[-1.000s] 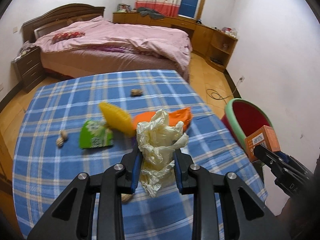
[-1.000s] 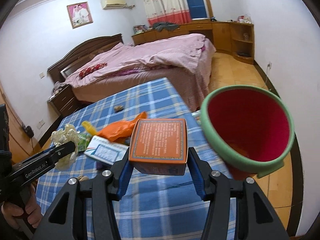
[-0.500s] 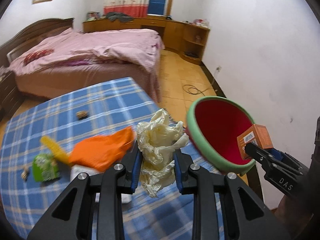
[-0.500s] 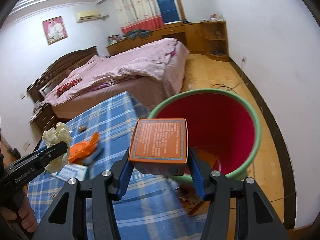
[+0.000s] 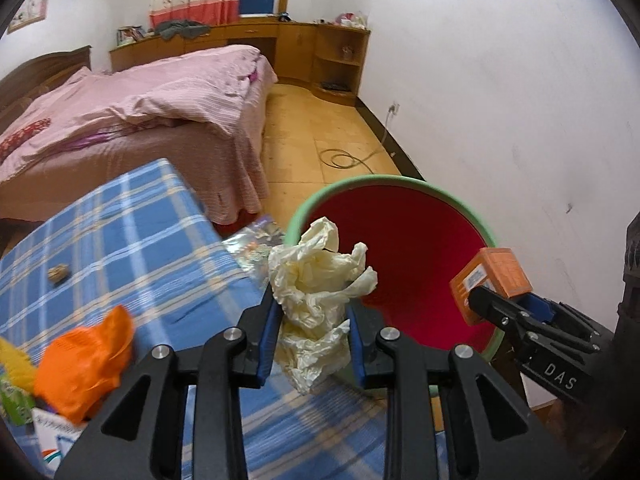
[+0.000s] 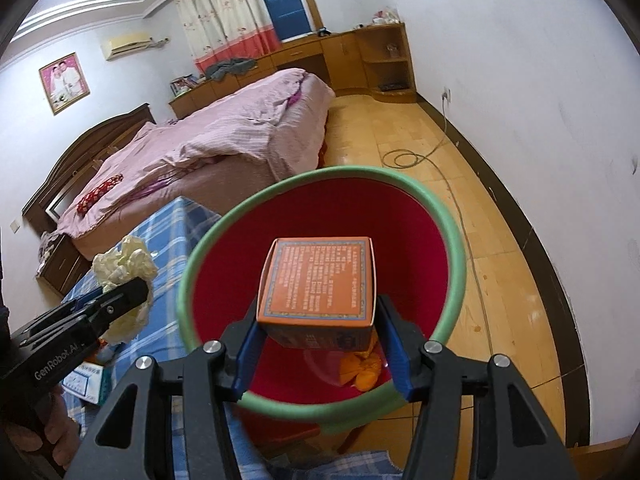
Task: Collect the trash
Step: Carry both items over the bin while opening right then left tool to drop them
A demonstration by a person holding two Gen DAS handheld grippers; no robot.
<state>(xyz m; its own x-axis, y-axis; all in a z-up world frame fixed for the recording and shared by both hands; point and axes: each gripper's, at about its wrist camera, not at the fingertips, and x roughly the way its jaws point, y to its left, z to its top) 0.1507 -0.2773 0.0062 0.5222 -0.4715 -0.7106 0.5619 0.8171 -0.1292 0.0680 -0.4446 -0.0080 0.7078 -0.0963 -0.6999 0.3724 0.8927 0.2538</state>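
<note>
Blue checked table [image 5: 132, 248] with orange bag [image 5: 86, 360] lying on it, red bin with green rim [image 6: 456, 256] beside table edge, right gripper [image 6: 318, 320] clamped on orange box [image 6: 318, 280] above bin opening, left gripper [image 5: 314, 332] clamped on crumpled cream paper [image 5: 316, 280] at bin rim.

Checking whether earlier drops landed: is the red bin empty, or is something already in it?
Not empty. In the right wrist view, orange crumpled trash lies on the bottom of the red bin, below the orange box held above it.
</note>
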